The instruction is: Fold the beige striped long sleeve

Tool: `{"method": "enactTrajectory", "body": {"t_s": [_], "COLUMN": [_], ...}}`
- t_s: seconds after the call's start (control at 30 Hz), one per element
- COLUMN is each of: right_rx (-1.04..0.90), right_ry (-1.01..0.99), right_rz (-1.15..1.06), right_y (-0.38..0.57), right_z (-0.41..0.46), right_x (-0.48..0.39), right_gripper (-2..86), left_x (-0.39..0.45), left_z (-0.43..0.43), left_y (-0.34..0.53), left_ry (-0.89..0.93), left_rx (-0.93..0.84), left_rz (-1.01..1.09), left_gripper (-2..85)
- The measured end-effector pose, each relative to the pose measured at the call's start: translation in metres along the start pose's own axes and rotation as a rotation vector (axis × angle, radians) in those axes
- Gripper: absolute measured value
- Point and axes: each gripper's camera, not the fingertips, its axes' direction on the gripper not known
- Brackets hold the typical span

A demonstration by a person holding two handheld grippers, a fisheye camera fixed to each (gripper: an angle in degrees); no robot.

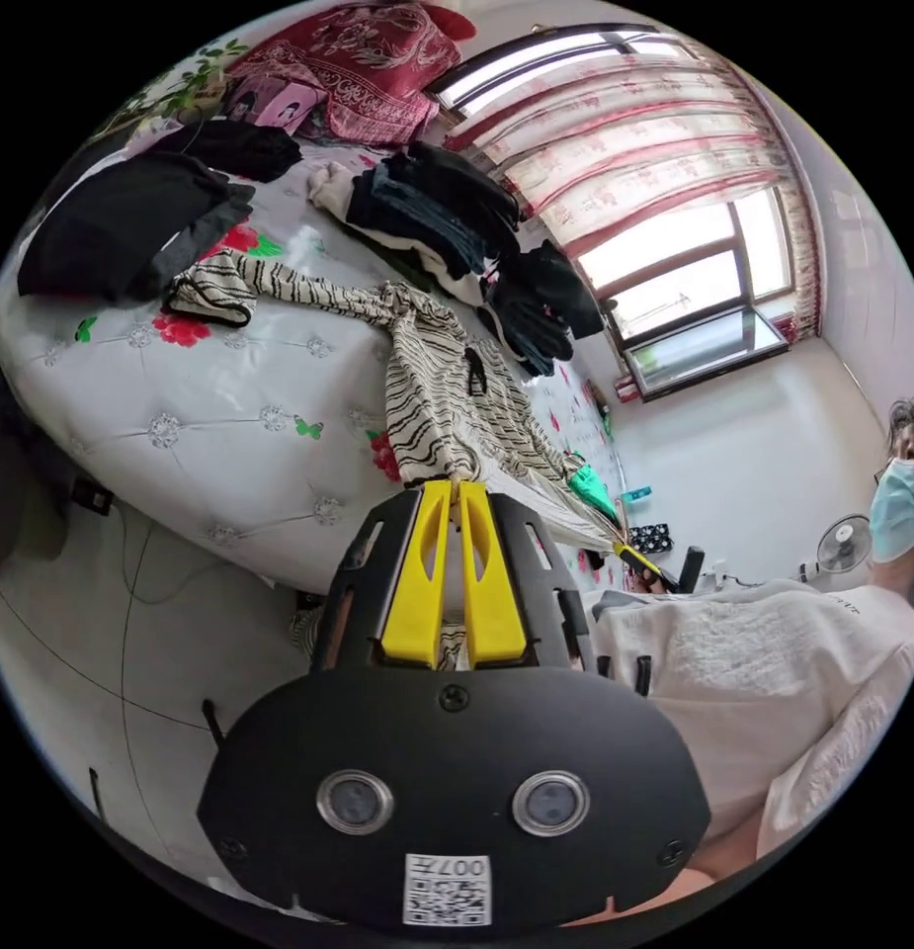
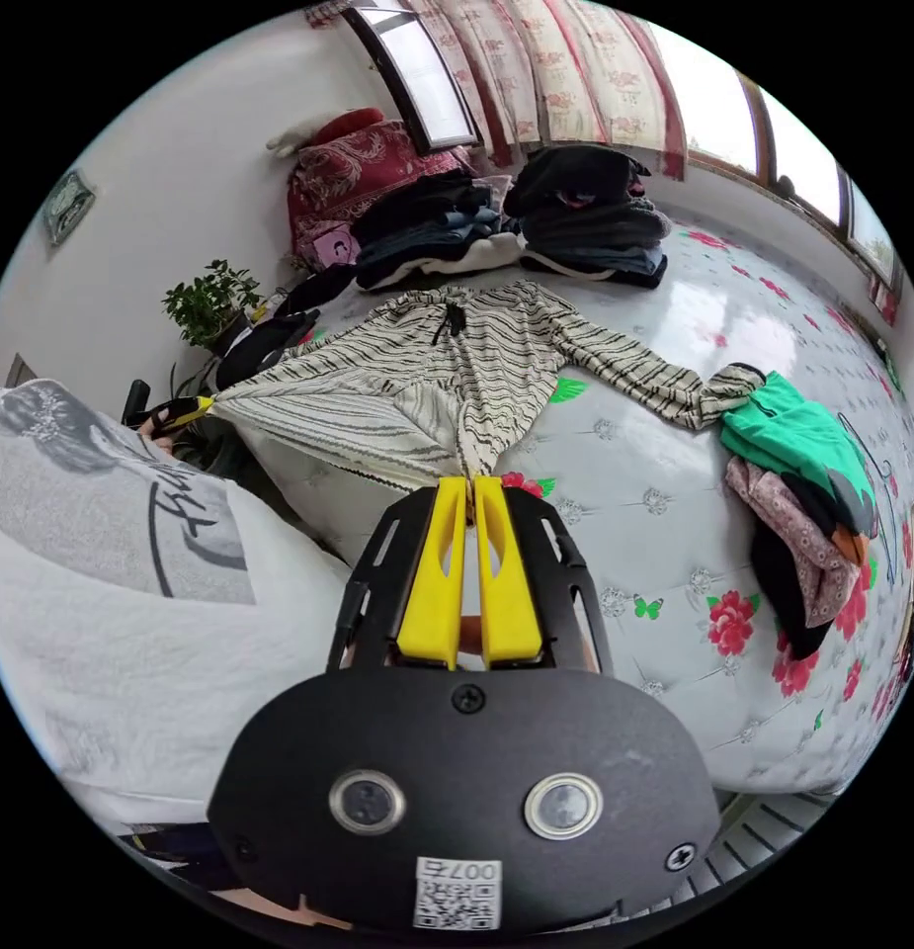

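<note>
We are clamping both grippers [image 1: 457, 486] [image 2: 470, 481] on the shirt's [image 2: 447, 366] hem at the bed's [image 2: 664, 554] six-o'clock edge, risking it slipping if we pull unevenly.

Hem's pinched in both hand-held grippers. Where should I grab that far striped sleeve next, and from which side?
Take the striped sleeve at its cuff, beside the green garment. It lies flat, stretched away from the shirt body, so come from the open mattress side, jaws across the sleeve's width.

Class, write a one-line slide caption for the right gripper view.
Right gripper pinches the striped shirt's hem on the floral bed.
</note>
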Motion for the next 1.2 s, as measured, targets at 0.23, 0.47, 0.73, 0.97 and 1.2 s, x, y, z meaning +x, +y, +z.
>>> {"method": "enactTrajectory", "body": {"t_s": [0.23, 0.47, 0.73, 0.97, 1.2], "right_rx": [-0.195, 0.233, 0.725, 0.41, -0.054], "right_ry": [-0.146, 0.005, 0.188, 0.217, 0.165], "right_rz": [0.138, 0.155, -0.274, -0.209, -0.014], "right_y": [-0.057, -0.279, -0.228, -0.089, 0.024], "right_z": [0.058, -0.015, -0.178, -0.069, 0.091], "right_x": [0.05, 0.059, -0.044, -0.033, -0.016], "right_gripper": [-0.2, -0.2, -0.2, -0.2, -0.1], "left_x": [-0.085, 0.034, 0.19, 0.078, -0.065], "left_z": [0.058, -0.007, -0.137, -0.056, 0.087], "left_y": [-0.097, -0.325, -0.284, -0.161, -0.003], "left_ry": [0.042, 0.201, 0.059, -0.051, -0.041], "left_rx": [-0.046, 0.256, 0.382, 0.142, -0.137], "left_rz": [-0.195, 0.048, 0.648, 0.407, -0.101], "left_gripper": [-0.9, -0.9, -0.9, -0.9, -0.5]}}
